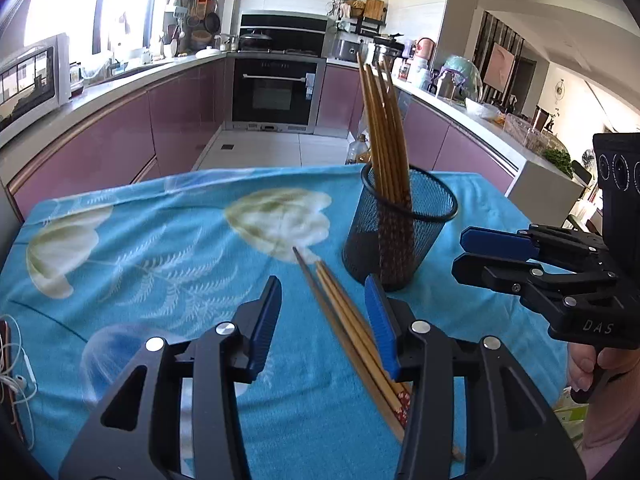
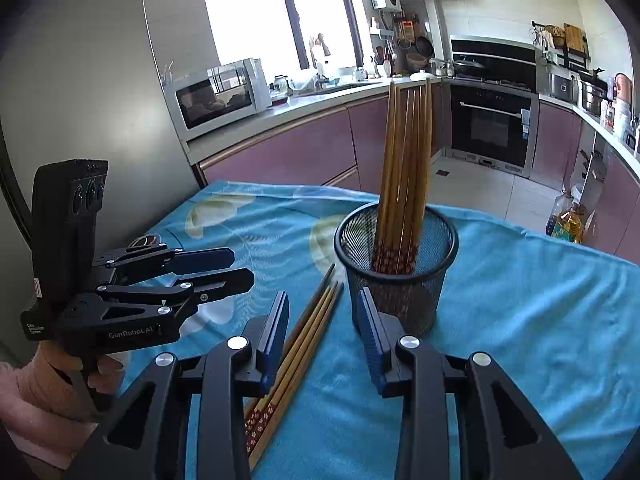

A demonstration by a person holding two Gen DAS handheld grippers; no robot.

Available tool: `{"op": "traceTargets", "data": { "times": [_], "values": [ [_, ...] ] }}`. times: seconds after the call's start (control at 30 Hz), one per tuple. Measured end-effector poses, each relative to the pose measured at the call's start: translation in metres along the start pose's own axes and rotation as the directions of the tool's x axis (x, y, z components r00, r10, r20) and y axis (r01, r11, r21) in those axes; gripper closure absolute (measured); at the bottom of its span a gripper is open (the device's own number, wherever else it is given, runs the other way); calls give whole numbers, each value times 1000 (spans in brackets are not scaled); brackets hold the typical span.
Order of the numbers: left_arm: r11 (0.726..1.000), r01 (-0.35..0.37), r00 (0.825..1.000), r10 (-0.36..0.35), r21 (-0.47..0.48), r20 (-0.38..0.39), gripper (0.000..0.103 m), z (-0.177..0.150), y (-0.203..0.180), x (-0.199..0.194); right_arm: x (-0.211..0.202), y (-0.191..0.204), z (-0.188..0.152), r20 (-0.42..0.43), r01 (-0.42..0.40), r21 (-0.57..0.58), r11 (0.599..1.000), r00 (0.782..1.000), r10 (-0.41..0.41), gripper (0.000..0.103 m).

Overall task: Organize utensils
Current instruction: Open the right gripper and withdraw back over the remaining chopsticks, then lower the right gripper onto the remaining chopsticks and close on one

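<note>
A black mesh cup [image 1: 400,232] stands on the blue floral cloth and holds several wooden chopsticks [image 1: 384,136] upright; it also shows in the right wrist view [image 2: 396,264] with its chopsticks [image 2: 408,160]. Three loose chopsticks [image 1: 348,332] lie flat on the cloth beside the cup, also in the right wrist view [image 2: 304,336]. My left gripper [image 1: 324,320] is open and empty, hovering over the loose chopsticks. My right gripper [image 2: 324,328] is open and empty, just in front of the cup, the loose chopsticks by its left finger.
The table with the blue cloth [image 1: 160,264] stands in a kitchen with pink cabinets and an oven [image 1: 276,92]. White earphones [image 1: 16,376] lie at the table's left edge. A microwave [image 2: 216,96] sits on the counter.
</note>
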State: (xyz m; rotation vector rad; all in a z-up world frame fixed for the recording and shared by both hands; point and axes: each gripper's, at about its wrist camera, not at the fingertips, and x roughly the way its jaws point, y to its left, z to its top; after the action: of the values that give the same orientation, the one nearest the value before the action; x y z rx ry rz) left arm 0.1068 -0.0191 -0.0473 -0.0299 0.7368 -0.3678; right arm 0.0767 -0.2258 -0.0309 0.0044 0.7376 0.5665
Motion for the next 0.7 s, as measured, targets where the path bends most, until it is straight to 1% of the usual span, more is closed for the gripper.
{"op": "traceTargets", "data": {
  "times": [0.1, 0.17, 0.27, 0.5, 0.7],
  "values": [
    [1000, -5, 999, 4, -7, -48, 60, -17, 2, 8, 11, 4, -15, -46, -1, 9, 1000, 999, 2, 69],
    [1000, -13, 998, 13, -3, -68, 60, -25, 0, 13, 18, 7, -24, -71, 3, 16, 1000, 997, -1, 70],
    [1000, -3, 996, 2, -11, -92, 59, -38, 1, 17, 25, 10, -35, -103, 11, 21, 1000, 995, -9, 70],
    [1000, 8, 993, -11, -24, -121, 59, -49, -4, 25, 35, 13, -52, -146, 32, 27, 999, 989, -28, 70],
    [1000, 7, 989, -9, -17, -147, 58, -53, -8, 32, 41, 17, -56, -162, 43, 19, 999, 986, -39, 70]
  ]
}}
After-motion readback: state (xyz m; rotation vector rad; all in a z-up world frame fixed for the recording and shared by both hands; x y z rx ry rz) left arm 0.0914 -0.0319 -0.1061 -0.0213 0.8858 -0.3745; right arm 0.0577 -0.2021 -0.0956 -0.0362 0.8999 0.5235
